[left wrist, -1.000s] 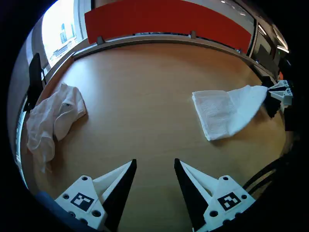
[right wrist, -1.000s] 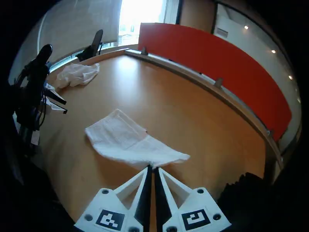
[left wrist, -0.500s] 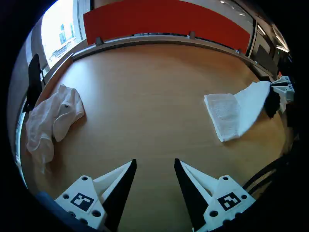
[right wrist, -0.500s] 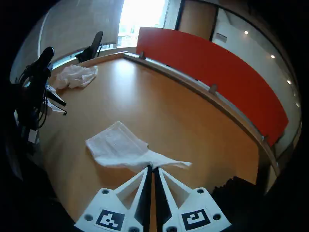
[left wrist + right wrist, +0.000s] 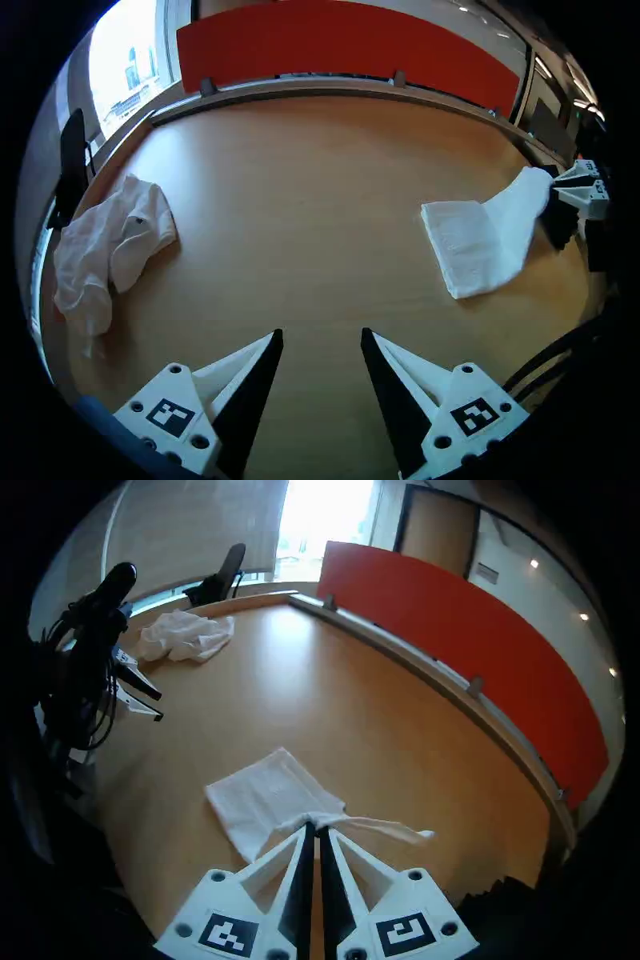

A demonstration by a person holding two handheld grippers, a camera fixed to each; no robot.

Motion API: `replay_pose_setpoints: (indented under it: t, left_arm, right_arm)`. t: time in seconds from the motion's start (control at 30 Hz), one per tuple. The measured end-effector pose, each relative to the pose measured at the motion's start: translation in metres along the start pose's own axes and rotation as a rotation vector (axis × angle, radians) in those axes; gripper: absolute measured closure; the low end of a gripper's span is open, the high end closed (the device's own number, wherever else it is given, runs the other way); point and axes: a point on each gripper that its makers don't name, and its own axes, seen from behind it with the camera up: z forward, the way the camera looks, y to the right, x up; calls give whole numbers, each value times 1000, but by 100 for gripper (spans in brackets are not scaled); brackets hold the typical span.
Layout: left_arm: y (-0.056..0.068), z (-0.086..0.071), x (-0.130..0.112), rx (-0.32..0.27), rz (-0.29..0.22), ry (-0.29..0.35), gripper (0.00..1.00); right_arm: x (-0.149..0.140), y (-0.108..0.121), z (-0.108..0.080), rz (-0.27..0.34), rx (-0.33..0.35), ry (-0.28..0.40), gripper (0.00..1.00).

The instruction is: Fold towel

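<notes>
A white folded towel [image 5: 478,240] lies on the wooden table [image 5: 320,184] at the right of the left gripper view. Its far corner is lifted, and my right gripper [image 5: 570,192] is shut on it there. In the right gripper view the same towel [image 5: 272,796] spreads just ahead of my right gripper [image 5: 315,832], whose fingers pinch a raised fold. My left gripper [image 5: 320,340] hovers open over bare table near the front edge, well away from the towel. From the right gripper view, the left gripper [image 5: 140,696] shows at the far left, held by a dark-sleeved arm.
A crumpled white cloth [image 5: 112,240] lies at the table's left side, also the crumpled cloth [image 5: 184,636] at the far end. A red partition [image 5: 344,40] runs along the table's back edge. A dark chair [image 5: 72,160] stands by the window.
My right gripper has kept hold of the towel corner and dragged the towel toward itself, then turned; the towel looks narrower and more gathered. My left gripper has stayed put and open.
</notes>
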Motion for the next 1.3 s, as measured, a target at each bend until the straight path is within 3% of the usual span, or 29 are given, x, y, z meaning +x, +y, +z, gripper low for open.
replay_pose_setpoints:
  t: [0.27, 0.63, 0.67, 0.87, 1.3]
  left_arm:
    - [-4, -7, 2, 2, -13, 15, 29]
    - [-21, -15, -6, 26, -44, 15, 29]
    - [-23, -15, -6, 29, -46, 15, 29]
    - [-29, -16, -10, 37, -54, 11, 29]
    - [-27, -17, -7, 33, -48, 15, 29]
  right_arm:
    - [18, -33, 21, -47, 75, 5, 96]
    - [22, -66, 44, -74, 145, -17, 92]
    - [22, -67, 45, -70, 148, -21, 87]
    - [13, -62, 50, -28, 132, -46, 29]
    - [-13, -58, 45, 18, 111, -79, 25]
